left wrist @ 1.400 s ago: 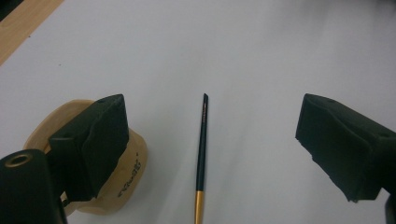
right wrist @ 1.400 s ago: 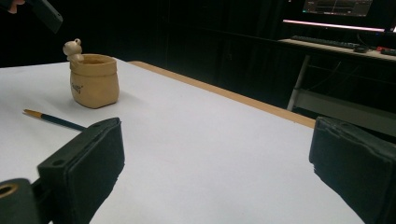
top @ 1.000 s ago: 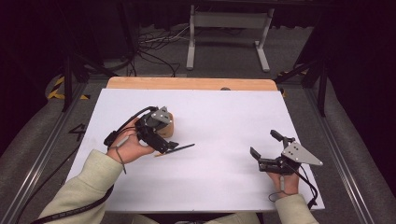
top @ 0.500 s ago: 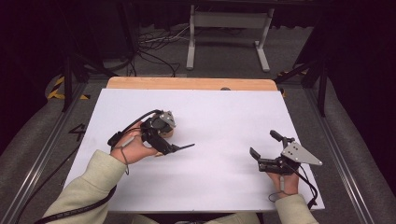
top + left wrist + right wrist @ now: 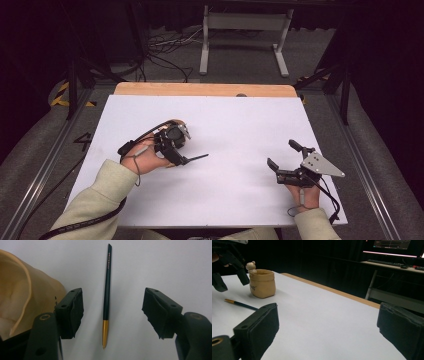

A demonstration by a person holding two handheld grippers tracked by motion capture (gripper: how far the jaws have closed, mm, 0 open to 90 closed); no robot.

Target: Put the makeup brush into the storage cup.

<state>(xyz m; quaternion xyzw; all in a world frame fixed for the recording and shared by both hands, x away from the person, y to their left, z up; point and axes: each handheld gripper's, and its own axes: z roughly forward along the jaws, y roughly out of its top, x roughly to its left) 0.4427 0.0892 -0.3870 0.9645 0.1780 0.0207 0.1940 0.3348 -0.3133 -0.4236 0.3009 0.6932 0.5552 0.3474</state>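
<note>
In the left gripper view the left claw hangs over the white counter with its 2 black jaws partly apart, and they have just been closing. Between them lies a thin dark pencil with a gold tip, running from the top centre of the frame down to the lower middle, gold end nearest the camera. Neither pad touches it; bare counter shows on both sides, so the claw is released and grasps nothing. A tan pot fills the left edge of that frame, just behind the left-hand jaw. In the high view the left claw sits left of centre, pointing down, with the pencil sticking out to its right and the tan pot just above it. The right claw rests in the lower right of the high view, well apart from the pencil, its jaws spread wide and empty. In the right gripper view, those 2 jaws stand at the bottom corners, with the pencil lying at the left and the pot standing upright just beyond it.
</note>
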